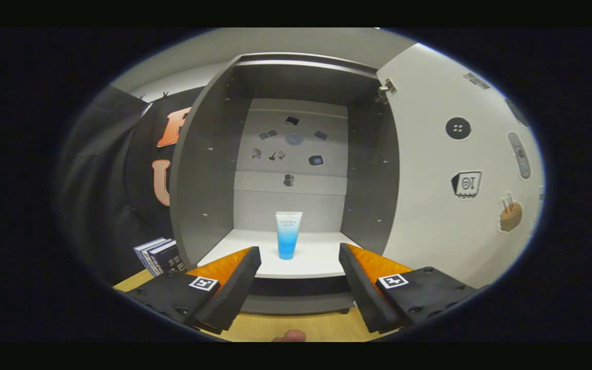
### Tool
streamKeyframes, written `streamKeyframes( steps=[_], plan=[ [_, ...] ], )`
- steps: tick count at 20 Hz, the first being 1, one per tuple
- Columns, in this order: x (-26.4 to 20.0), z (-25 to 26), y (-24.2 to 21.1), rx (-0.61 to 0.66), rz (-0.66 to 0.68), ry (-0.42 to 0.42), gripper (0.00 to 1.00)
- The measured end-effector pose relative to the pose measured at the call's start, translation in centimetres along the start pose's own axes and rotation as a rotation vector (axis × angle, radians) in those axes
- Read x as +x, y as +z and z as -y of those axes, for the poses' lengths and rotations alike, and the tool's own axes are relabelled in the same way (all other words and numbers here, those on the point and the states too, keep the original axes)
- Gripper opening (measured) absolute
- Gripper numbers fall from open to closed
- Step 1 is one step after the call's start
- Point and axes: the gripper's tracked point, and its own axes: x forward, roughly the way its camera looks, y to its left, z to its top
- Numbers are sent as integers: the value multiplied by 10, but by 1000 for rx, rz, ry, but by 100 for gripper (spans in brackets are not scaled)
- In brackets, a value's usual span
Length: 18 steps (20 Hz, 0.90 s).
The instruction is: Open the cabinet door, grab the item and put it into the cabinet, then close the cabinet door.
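The tube [288, 234] is standing upright on its cap on the white cabinet floor [321, 257], white at the top and fading to blue below. It is carrying a small line of print near its top, too small for me to make out. It is sitting inside the cabinet [203, 169], near the front edge of that floor and well ahead of the back wall.

My fingers [300, 277] are spread wide apart and gripping nothing; the tube is showing in the gap between them, just beyond their tips. Each finger is bearing a small square black-and-white marker.

Behind the tube, the grey back panel [292, 149] is carrying a scatter of small dark stickers, too blurred to read. To the tube's right, the cabinet door [445, 205] is swung fully open, with a metal hinge [386, 91] at its top corner. On its white face stickers are showing: a black button, a tag with the characters "10" seen mirrored, and a brown shape.

To the tube's left, outside the cabinet, a few dark books [160, 255] are standing on the wooden worktop [296, 326]; their spine lettering is not legible.
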Motion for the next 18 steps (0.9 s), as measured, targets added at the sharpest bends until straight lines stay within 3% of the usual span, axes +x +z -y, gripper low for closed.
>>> streamKeyframes(
  steps=[4, 10, 18],
  plan=[
    [-70, 34, 8, -23, 58, -9, 97],
    [-184, 123, 19, -60, 110, -164, 97],
    [-253, 185, 21, -39, 97, -344, 97]
  ],
)
